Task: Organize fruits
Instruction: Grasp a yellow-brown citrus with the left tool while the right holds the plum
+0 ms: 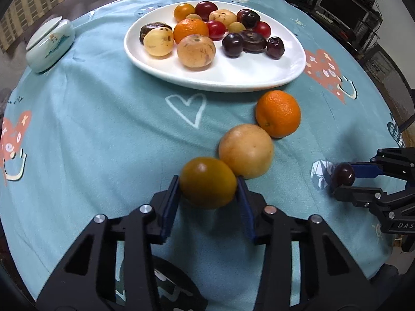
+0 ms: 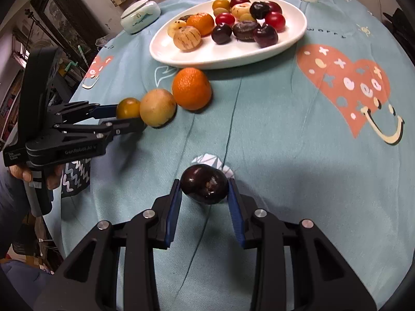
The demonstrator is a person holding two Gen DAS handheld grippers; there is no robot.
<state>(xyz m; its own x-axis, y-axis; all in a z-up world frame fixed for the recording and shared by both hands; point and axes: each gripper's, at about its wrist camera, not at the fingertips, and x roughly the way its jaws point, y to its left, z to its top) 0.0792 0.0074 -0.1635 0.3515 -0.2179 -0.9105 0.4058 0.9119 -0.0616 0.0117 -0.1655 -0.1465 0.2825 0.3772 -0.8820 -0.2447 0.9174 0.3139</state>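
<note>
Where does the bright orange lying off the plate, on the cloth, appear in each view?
Left wrist: orange right of centre, just below the white plate rim.
Right wrist: orange left of centre, below the plate.
Shared landmark: the yellowish fruit touching it.

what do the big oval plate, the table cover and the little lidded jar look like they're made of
Oval plate: likely glazed white ceramic, smooth and glossy.
Table cover: soft printed fabric, matte, with creases and folds.
Lidded jar: probably glazed porcelain, pale green with a painted motif and a soft sheen.
</note>
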